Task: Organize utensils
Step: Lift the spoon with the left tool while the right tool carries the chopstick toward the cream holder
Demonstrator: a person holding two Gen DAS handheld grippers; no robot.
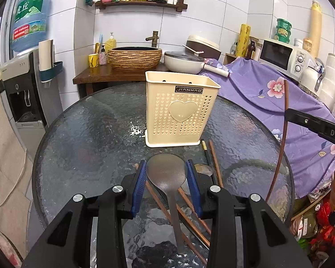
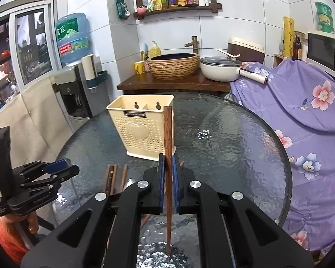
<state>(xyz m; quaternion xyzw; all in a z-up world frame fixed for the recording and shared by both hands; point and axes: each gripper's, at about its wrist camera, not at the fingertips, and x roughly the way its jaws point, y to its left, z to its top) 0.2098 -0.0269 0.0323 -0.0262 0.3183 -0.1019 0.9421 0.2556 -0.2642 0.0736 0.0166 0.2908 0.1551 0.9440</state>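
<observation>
A grey plastic rice spoon (image 1: pixel 166 174) sits bowl-forward between the blue pads of my left gripper (image 1: pixel 166 163), which is shut on it above the round glass table (image 1: pixel 89 134). My right gripper (image 2: pixel 166 156) is shut on a single brown wooden chopstick (image 2: pixel 167 129), which stands nearly upright between its pads. The cream perforated utensil caddy (image 1: pixel 181 109) with a heart on its front stands just beyond both grippers; its two compartments (image 2: pixel 143 106) look empty. Several loose chopsticks (image 2: pixel 114 178) and another spoon (image 1: pixel 203 169) lie on the glass under the grippers.
A purple flowered cloth (image 2: pixel 301 102) covers the furniture right of the table. Behind the table a wooden counter (image 2: pixel 167 82) carries a woven basin, a white pan and a yellow mug. A water dispenser (image 1: pixel 22 93) stands at the left.
</observation>
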